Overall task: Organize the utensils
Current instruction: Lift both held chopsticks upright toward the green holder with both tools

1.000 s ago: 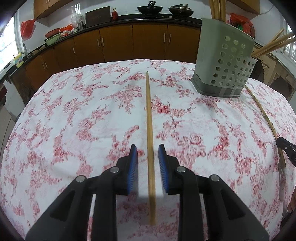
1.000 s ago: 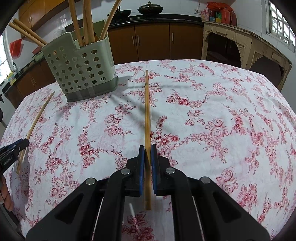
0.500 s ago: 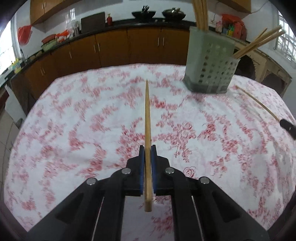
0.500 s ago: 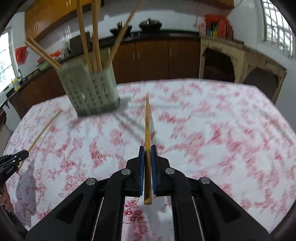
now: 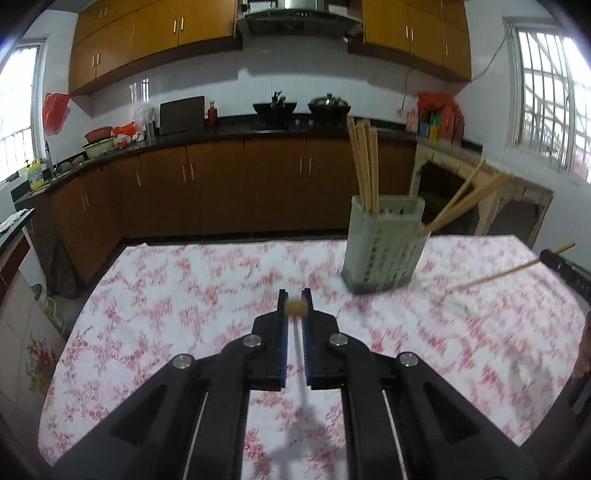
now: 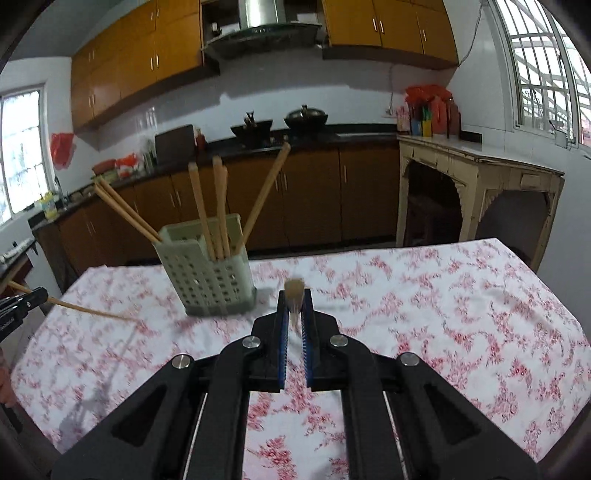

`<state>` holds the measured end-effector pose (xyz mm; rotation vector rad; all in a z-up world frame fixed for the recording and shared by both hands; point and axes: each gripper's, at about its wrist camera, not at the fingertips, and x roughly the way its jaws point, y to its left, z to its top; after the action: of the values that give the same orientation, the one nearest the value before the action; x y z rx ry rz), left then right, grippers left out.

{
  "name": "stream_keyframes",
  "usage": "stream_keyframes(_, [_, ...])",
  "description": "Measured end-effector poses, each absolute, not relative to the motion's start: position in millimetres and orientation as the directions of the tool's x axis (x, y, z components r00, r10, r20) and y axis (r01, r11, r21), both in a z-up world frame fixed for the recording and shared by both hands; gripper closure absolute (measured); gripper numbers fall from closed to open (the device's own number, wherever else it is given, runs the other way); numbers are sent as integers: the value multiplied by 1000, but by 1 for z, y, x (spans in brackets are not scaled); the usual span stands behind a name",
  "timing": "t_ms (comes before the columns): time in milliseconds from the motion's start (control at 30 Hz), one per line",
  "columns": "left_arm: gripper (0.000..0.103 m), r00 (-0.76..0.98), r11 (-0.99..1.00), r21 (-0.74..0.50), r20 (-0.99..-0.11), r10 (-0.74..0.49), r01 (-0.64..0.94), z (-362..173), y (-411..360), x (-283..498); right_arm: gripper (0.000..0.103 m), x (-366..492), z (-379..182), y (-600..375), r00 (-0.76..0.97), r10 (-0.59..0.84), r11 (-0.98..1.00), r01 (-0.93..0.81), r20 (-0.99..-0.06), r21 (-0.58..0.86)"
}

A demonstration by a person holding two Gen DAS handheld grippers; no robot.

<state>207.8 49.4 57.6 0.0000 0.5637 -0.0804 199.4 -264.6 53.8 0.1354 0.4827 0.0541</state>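
Where chopsticks [image 6: 218,206] stand bunched: perforated holder [image 6: 207,280].

You are working in a home kitchen. Brown wooden cabinets [image 5: 221,192] run under a dark countertop [image 5: 236,129] along the far wall, with matching wall cabinets [image 5: 155,33] above. A steel range hood [image 6: 258,26] hangs over a stove carrying a wok [image 5: 275,107] and a lidded pan [image 5: 328,103]. At the left you can see what looks like a sink tap [image 5: 47,151] by a window [image 5: 14,122], though it is small. Your desk wears a white cloth with red flowers [image 6: 424,295], and a perforated utensil holder [image 6: 207,275] of wooden chopsticks [image 6: 199,210] stands on it.
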Motion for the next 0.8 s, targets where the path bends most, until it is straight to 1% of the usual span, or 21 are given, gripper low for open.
stream_keyframes(167, [95, 852, 996, -37, -517, -88, 81, 69, 47, 209, 96, 199, 67, -265, 897, 103, 985, -32, -430, 169])
stream_keyframes(500, [95, 849, 995, -50, -519, -103, 90, 73, 41, 213, 96, 201, 78, -259, 899, 121, 984, -54, -420, 168])
stream_keyframes(600, [95, 855, 993, -54, -505, -120, 108, 84, 37, 213, 96, 198, 93, -257, 903, 153, 979, -83, -401, 187])
stream_keyframes(800, [95, 875, 981, -60, -444, -193, 186, 131, 17, 210, 96, 195, 139, -255, 902, 263, 949, -178, -342, 262])
